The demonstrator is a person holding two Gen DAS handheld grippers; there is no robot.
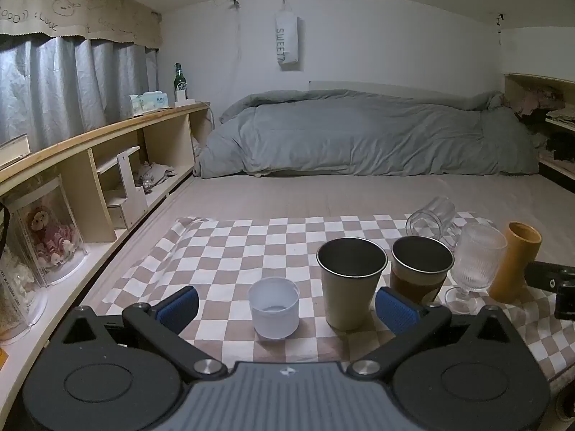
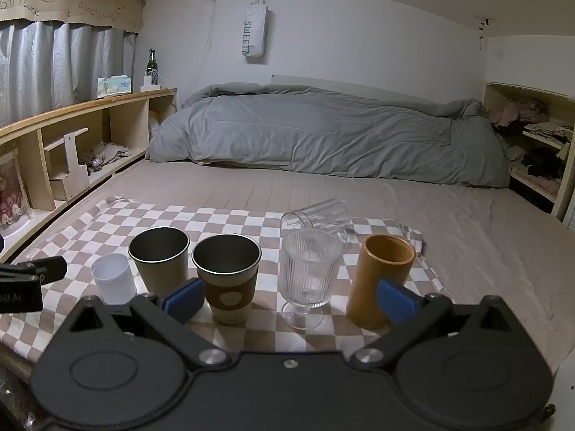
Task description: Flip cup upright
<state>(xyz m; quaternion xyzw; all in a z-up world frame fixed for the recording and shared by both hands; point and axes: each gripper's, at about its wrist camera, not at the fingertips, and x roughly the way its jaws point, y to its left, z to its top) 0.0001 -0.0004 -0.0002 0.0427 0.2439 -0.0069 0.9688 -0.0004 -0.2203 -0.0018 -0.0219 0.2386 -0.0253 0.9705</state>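
Left tongs (image 1: 285, 303) and right tongs (image 2: 289, 298), both released, blue pads spread wide, grasping nothing. Each hangs at the near edge of a checkered cloth (image 2: 230, 219) spread over the bed (image 2: 449, 208); the cloth likely serves as a flat, marked work surface on the soft mattress.

Five vessels stand upright in a row directly ahead of the tongs: a small white plastic cup (image 1: 274, 307), a plain steel cup (image 1: 350, 280), a steel cup with brown sleeve (image 2: 227, 276), a ribbed stemmed glass (image 2: 307, 273) and an orange-brown tumbler (image 2: 381, 276). Upright, mouths up, these need no action.

The task's thing, a clear glass mug (image 2: 318, 215), lies on its side behind the row, mouth towards the left tongs' side, handle apparently on the far-right side. Seen from the right tongs it lies straight ahead, beyond the ribbed glass and well apart from the pads; seen from the left tongs it lies ahead and far to the right, past both steel cups.

Judgement: the right tongs are better placed, though the reach must clear the standing row.
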